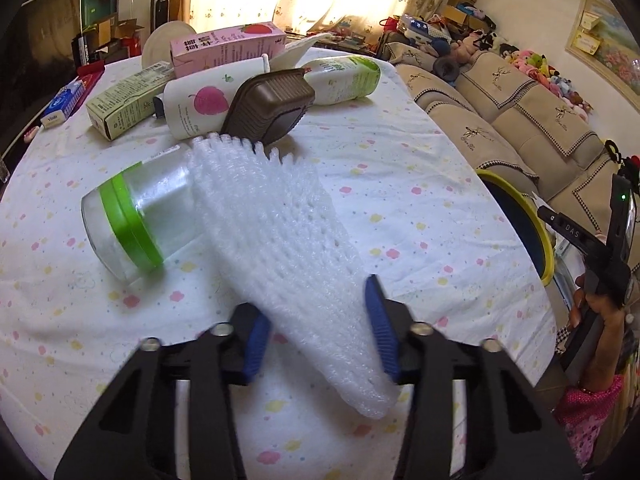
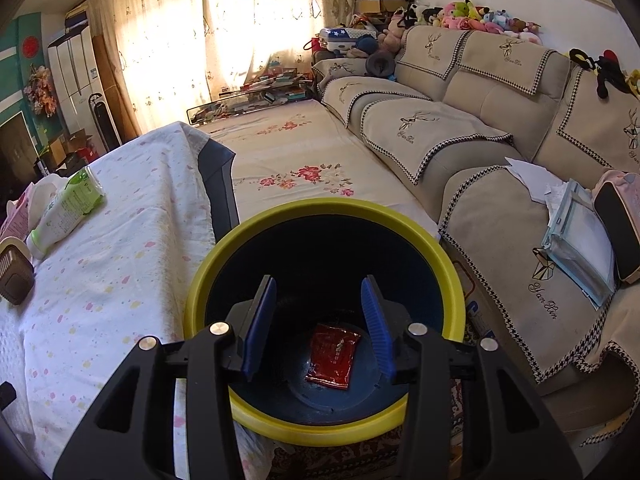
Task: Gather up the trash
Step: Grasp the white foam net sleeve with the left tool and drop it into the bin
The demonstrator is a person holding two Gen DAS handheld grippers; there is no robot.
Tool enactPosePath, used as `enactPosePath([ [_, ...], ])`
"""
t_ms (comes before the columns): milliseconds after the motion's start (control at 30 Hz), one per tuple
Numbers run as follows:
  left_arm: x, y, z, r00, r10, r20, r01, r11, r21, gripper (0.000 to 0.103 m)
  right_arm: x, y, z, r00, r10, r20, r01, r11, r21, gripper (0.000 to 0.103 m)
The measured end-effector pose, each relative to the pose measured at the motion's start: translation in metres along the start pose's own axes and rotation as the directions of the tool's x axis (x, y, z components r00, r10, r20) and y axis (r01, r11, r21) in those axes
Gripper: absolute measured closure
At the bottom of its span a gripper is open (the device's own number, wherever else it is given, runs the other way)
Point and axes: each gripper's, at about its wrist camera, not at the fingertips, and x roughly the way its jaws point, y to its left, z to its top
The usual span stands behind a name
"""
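Note:
A white foam net sleeve (image 1: 276, 236) lies on the table, its near end between the blue pads of my open left gripper (image 1: 316, 320). Beside it lies a clear jar with a green lid (image 1: 128, 216). Behind are a brown plastic tray (image 1: 272, 100), a white strawberry bottle (image 1: 200, 100), a green-white tube (image 1: 344, 76), a pink carton (image 1: 228, 46) and a green carton (image 1: 124, 108). My right gripper (image 2: 318, 316) is open and empty above the yellow-rimmed blue bin (image 2: 324, 208), which holds a red wrapper (image 2: 334, 354).
The table has a white flowered cloth (image 1: 400, 184). The bin (image 1: 540, 220) stands off the table's right edge. A beige sofa (image 2: 460, 120) runs along the right. A blue tissue pack (image 1: 64, 106) lies at the table's far left.

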Motion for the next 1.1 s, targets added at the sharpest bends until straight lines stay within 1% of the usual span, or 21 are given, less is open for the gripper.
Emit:
enactPosePath([
  [33,0.0,-0.001,0.001,1.0,-0.003,0.004,0.003,1.0,0.003,0.07,0.0,-0.001,0.0,1.0,0.0,0.001,0.0,1.0,0.004,0.06],
  [67,-0.002,-0.002,0.002,1.0,-0.009,0.007,0.009,1.0,0.007,0.075,-0.001,-0.004,0.0,1.0,0.001,0.004,-0.001,1.0,0.01,0.06],
  [100,-0.003,-0.004,0.003,1.0,-0.012,0.009,0.012,1.0,0.014,0.078,-0.002,-0.007,-0.001,1.0,0.002,0.006,-0.003,1.0,0.015,0.06],
  [300,-0.011,-0.03,0.015,0.999,-0.034,0.031,0.032,0.997,0.077,0.086,-0.011,-0.023,-0.001,1.0,-0.004,0.027,0.003,0.999,0.046,0.06],
  [500,-0.006,-0.077,0.039,0.995,-0.085,0.048,0.076,0.982,0.175,0.087,-0.021,-0.042,-0.001,0.999,-0.014,0.049,0.01,0.997,0.079,0.06],
  [633,0.002,-0.114,0.059,0.99,-0.126,0.066,0.107,0.965,0.24,0.087,-0.028,-0.056,-0.002,0.998,-0.023,0.057,0.017,0.995,0.098,0.06],
  [800,0.016,-0.164,0.08,0.981,-0.184,0.056,0.157,0.933,0.323,0.087,-0.032,-0.078,-0.004,0.997,-0.046,0.058,0.038,0.991,0.129,0.06],
  [933,0.036,-0.205,0.091,0.974,-0.223,0.025,0.198,0.908,0.369,0.087,-0.034,-0.094,-0.005,0.996,-0.067,0.055,0.058,0.987,0.151,0.06],
  [1033,0.055,-0.232,0.096,0.972,-0.236,-0.006,0.22,0.893,0.393,0.087,-0.037,-0.102,-0.007,0.996,-0.077,0.055,0.067,0.984,0.163,0.06],
  [1100,0.068,-0.249,0.096,0.973,-0.231,-0.028,0.221,0.882,0.415,0.087,-0.04,-0.106,-0.007,0.995,-0.085,0.057,0.074,0.983,0.169,0.06],
])
